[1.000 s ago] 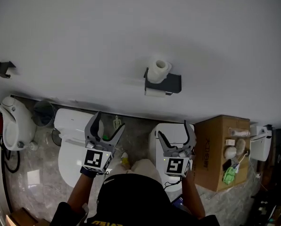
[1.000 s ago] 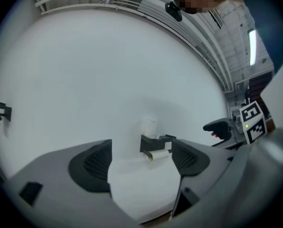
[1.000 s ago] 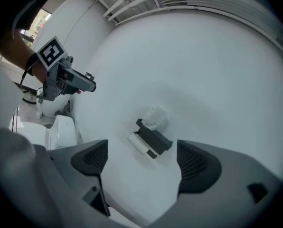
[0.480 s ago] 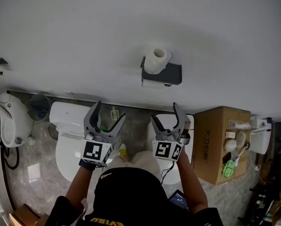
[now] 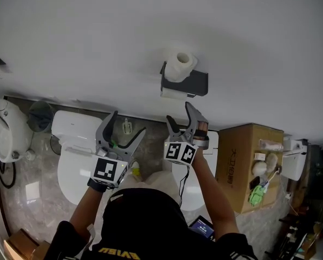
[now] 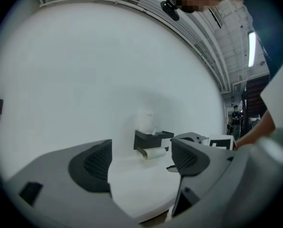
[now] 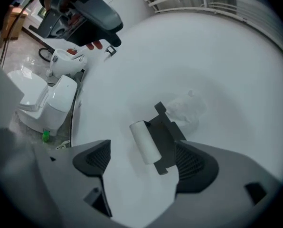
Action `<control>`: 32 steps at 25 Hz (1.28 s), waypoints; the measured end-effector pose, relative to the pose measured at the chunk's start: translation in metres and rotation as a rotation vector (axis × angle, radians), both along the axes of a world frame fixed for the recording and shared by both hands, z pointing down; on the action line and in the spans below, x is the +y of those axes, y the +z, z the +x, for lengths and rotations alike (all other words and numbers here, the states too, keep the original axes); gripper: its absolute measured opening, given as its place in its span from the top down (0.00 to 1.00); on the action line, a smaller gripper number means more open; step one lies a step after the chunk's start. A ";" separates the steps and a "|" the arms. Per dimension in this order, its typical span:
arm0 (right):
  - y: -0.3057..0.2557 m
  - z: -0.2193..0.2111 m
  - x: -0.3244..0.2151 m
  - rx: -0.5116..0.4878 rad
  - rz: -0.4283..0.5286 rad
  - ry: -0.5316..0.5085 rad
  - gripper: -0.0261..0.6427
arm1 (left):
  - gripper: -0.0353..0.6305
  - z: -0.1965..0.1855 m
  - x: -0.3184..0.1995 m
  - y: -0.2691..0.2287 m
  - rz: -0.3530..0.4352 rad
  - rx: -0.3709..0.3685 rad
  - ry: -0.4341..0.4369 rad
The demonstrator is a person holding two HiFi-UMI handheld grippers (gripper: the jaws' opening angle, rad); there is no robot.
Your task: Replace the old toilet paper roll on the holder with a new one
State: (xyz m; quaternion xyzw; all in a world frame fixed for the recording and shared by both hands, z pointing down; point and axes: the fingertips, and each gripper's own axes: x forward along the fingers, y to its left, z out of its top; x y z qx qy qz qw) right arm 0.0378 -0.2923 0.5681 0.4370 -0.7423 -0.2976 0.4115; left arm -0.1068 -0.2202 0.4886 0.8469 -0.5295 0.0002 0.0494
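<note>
Both empty: we aim the right gripper [image 5: 179, 115], jaws closing, at the old roll [image 7: 145, 141] on the holder's [image 5: 196, 83] lower edge; the left gripper [image 5: 128, 124] idles, jaws apart.

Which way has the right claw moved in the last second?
Yes: the right claw has shifted away from the cardboard box, towards the paper holder, its jaws closing with nothing between them.

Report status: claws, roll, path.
Left claw open, empty. Right claw closing, empty, short of holder. Old roll mounted; new roll atop holder. Path clear.
</note>
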 end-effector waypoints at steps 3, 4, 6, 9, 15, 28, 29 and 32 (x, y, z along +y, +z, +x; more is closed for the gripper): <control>0.011 -0.009 -0.013 0.037 0.004 -0.014 0.34 | 0.35 0.000 0.004 0.006 -0.017 -0.015 0.008; 0.013 -0.012 -0.018 0.049 0.007 -0.018 0.34 | 0.35 0.000 0.004 0.005 -0.016 -0.018 0.008; 0.020 -0.018 -0.026 0.087 0.013 -0.032 0.35 | 0.35 -0.002 0.004 0.003 -0.008 -0.017 0.006; 0.025 -0.023 -0.032 0.140 0.010 -0.053 0.35 | 0.35 -0.005 0.005 -0.001 0.001 -0.013 0.003; 0.031 -0.026 -0.040 0.164 0.015 -0.035 0.40 | 0.35 -0.005 0.007 -0.001 -0.011 -0.017 0.004; 0.034 -0.025 -0.059 0.244 0.076 -0.005 0.49 | 0.36 -0.003 0.013 -0.005 -0.004 -0.018 0.007; 0.033 -0.026 -0.060 0.256 0.088 -0.007 0.50 | 0.36 -0.003 0.014 -0.005 -0.003 -0.017 0.006; 0.029 -0.028 -0.061 0.281 0.120 -0.011 0.54 | 0.37 -0.004 0.015 -0.006 0.004 -0.014 0.004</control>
